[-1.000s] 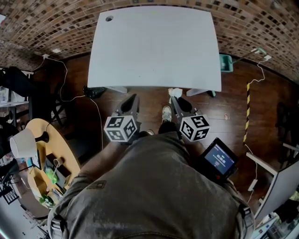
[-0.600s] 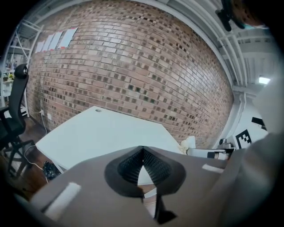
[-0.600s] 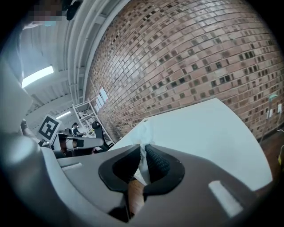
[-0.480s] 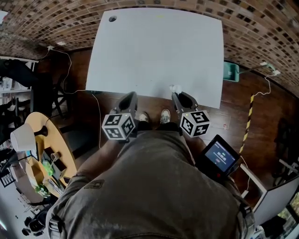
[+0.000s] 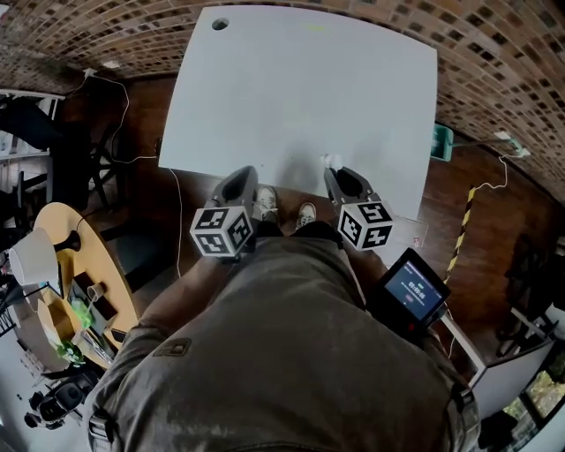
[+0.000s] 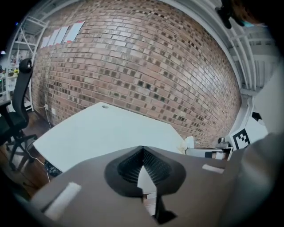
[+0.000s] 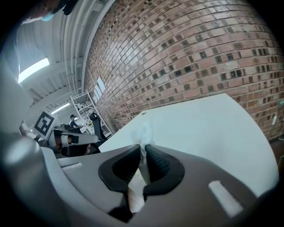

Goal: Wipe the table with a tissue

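Observation:
A wide white table (image 5: 291, 88) lies in front of me against a brick wall. My right gripper (image 5: 333, 168) is shut on a small white tissue (image 5: 330, 161), held over the table's near edge; in the right gripper view the tissue (image 7: 143, 133) sticks up from between the closed pads. My left gripper (image 5: 245, 179) hovers just short of the near edge with its jaws closed and nothing between them; in the left gripper view its tips (image 6: 142, 150) meet above the table (image 6: 111, 133).
A round cable hole (image 5: 220, 24) sits in the table's far left corner. A brick wall (image 6: 133, 66) backs the table. A yellow side table (image 5: 75, 291) with clutter stands at my left, an office chair (image 6: 17, 102) further left, cables and a teal bin (image 5: 442, 142) on the floor.
I have stepped closer to the table. Both grippers moved forward, from over the floor to the table's near edge, the tissue still in the right one.

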The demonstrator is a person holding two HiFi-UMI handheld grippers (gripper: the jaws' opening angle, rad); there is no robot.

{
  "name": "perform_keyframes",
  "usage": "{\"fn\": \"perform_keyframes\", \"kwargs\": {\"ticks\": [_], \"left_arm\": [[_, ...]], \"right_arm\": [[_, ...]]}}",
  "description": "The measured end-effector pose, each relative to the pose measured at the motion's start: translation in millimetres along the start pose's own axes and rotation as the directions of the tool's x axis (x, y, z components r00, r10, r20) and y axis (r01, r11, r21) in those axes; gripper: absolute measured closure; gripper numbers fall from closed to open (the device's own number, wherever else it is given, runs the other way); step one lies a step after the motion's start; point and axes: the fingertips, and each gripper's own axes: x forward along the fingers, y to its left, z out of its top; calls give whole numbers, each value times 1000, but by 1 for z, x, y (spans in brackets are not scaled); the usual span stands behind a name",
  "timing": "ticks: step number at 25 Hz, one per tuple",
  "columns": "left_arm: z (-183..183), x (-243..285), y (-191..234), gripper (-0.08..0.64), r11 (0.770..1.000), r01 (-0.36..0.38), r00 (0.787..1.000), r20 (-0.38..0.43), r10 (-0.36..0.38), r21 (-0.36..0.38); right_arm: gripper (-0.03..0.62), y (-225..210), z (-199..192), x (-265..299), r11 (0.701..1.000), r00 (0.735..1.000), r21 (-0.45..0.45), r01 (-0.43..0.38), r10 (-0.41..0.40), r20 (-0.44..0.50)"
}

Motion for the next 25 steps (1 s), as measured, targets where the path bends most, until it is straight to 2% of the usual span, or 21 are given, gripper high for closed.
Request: {"fn": "perform_keyframes", "kwargs": {"ticks": [7, 15, 25], "left_arm": [[-12, 14, 31, 558, 997, -40, 999, -36, 38, -61], [-27, 19, 68, 558, 990, -81, 994, -81, 72, -113], [-31, 5, 108, 558, 974, -151, 987, -88, 138, -168]], "right_arm": [[548, -12, -6, 44, 999, 992, -51, 15, -21, -122], [548, -26, -31, 88, 991, 960, -132, 35, -71, -273], [548, -34, -39, 120, 977, 924, -208, 35, -111, -366]]}}
